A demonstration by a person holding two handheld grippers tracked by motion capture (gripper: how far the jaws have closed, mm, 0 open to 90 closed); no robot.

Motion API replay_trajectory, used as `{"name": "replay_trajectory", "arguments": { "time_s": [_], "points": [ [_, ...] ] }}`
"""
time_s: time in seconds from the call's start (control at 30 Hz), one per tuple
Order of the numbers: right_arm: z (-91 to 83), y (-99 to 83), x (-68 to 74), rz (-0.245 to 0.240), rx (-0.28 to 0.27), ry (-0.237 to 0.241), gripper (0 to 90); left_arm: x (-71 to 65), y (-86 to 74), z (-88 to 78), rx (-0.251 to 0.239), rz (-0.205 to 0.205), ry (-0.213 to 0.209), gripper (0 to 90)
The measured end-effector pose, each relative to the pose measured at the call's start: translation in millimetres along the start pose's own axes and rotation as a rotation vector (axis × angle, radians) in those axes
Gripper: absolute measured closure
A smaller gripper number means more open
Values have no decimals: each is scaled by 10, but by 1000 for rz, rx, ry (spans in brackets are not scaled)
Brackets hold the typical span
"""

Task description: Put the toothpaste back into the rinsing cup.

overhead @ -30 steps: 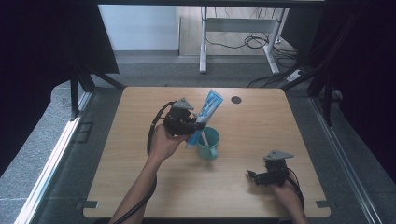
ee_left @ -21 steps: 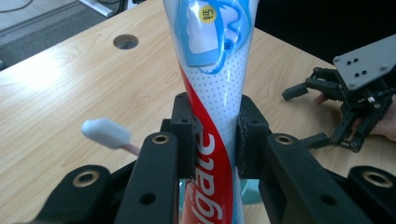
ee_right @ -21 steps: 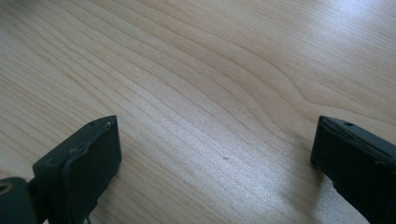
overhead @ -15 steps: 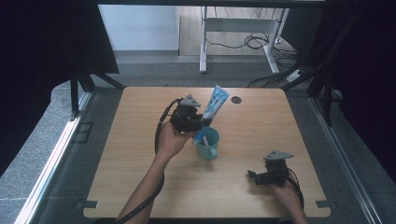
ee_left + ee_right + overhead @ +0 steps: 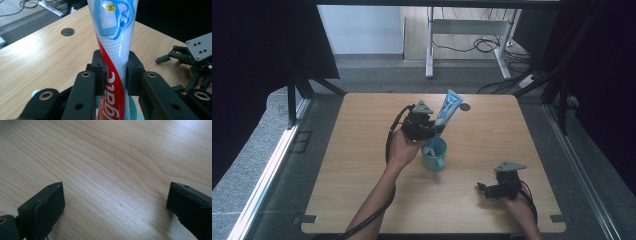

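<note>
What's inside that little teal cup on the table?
The lower end of a toothpaste tube stands in the teal cup, tilted, with its flat end up and out of the cup. The left tongs clamp its middle. The cup's bottom is hidden by the tube and the tongs.

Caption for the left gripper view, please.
Left gripper clamps a toothpaste tube above a teal cup on the wooden table.

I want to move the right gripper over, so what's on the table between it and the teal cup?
Nothing: in the high view, bare wood runs from the teal cup to the right gripper. The toothpaste tube stands in the cup.
</note>
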State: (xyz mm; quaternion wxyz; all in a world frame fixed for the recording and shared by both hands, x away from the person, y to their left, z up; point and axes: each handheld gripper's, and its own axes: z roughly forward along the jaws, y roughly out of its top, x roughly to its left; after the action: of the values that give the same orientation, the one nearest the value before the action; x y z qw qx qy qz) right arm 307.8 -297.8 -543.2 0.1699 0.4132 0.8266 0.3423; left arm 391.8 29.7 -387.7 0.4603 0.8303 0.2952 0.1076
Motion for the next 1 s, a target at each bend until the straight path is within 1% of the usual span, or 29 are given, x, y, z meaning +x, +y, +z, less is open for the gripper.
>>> {"name": "replay_trajectory", "arguments": {
  "time_s": [0.33, 0.5, 0.8, 1.0],
  "points": [
    [0, 0, 0, -1, 0, 0, 13, -21, -43, 112, -25, 1, 11, 734],
    [0, 0, 0, -1, 0, 0, 13, -22, -102, 152, -37, 1, 23, 734],
    [0, 0, 0, -1, 0, 0, 13, -24, -234, 243, -43, -2, 22, 734],
    [0, 0, -1, -1, 0, 0, 13, -22, -317, 282, -47, -12, 24, 734]
  ]
}}
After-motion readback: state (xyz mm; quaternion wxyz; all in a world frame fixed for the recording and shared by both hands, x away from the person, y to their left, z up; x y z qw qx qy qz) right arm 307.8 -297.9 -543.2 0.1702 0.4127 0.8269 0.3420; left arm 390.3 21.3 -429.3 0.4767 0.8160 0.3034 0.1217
